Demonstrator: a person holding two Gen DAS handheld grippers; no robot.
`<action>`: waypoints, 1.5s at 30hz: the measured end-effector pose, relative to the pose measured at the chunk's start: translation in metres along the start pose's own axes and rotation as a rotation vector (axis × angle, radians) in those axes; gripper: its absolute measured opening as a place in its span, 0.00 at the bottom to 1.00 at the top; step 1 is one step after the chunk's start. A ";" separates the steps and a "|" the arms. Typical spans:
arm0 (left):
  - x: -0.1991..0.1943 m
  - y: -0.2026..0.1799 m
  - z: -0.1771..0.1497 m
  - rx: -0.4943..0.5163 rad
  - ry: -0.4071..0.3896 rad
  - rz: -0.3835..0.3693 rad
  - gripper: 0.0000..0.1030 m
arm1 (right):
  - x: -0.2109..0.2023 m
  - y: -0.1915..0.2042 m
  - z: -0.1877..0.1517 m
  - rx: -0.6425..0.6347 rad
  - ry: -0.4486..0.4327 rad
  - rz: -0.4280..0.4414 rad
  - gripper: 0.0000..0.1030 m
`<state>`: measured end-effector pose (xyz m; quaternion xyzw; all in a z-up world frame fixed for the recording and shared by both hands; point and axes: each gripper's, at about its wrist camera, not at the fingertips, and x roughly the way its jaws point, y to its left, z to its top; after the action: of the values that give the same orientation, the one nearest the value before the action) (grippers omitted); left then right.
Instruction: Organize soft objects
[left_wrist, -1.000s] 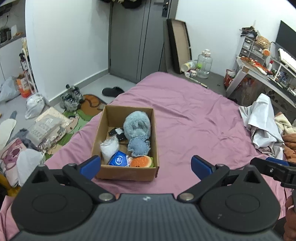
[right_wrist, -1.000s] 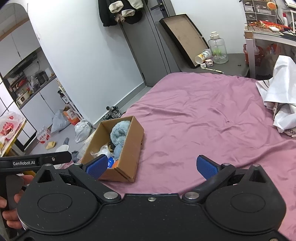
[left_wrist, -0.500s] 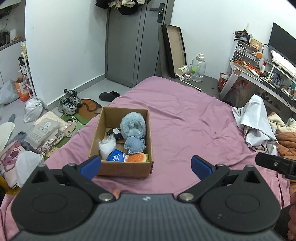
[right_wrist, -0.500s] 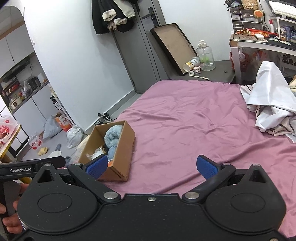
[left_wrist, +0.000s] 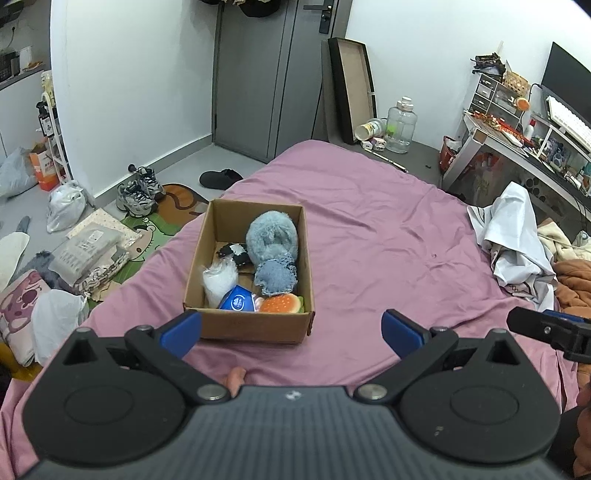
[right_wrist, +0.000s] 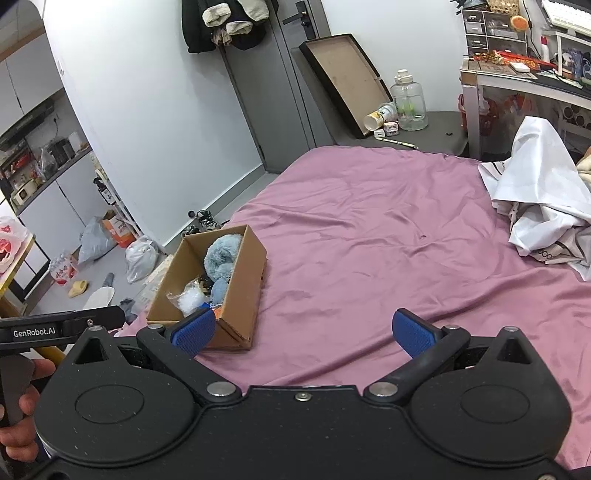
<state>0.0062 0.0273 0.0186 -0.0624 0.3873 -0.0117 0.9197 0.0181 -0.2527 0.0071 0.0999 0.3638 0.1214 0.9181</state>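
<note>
One cardboard box (left_wrist: 255, 326) holds six soft objects (left_wrist: 271, 240); both hand-held grippers, left (left_wrist: 291, 330) and right (right_wrist: 303, 332), are released, empty.

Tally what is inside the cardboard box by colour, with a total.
Blue or blue-grey: 3 (fluffy plush, denim piece, tissue pack)
White: 1 (clear-wrapped bundle)
Black and white: 1 (small item)
Orange: 1 (burger toy)
Total: 6
</note>
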 end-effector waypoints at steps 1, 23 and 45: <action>0.000 0.000 0.000 0.002 0.001 0.000 1.00 | 0.001 0.001 0.000 -0.005 0.002 -0.002 1.00; -0.003 0.015 0.001 0.008 0.011 0.000 1.00 | 0.009 0.015 0.000 -0.022 0.034 -0.019 1.00; -0.002 0.023 0.001 0.004 0.014 -0.001 1.00 | 0.010 0.020 -0.002 -0.036 0.037 -0.026 1.00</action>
<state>0.0044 0.0501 0.0179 -0.0606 0.3935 -0.0131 0.9172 0.0211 -0.2308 0.0042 0.0764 0.3799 0.1178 0.9143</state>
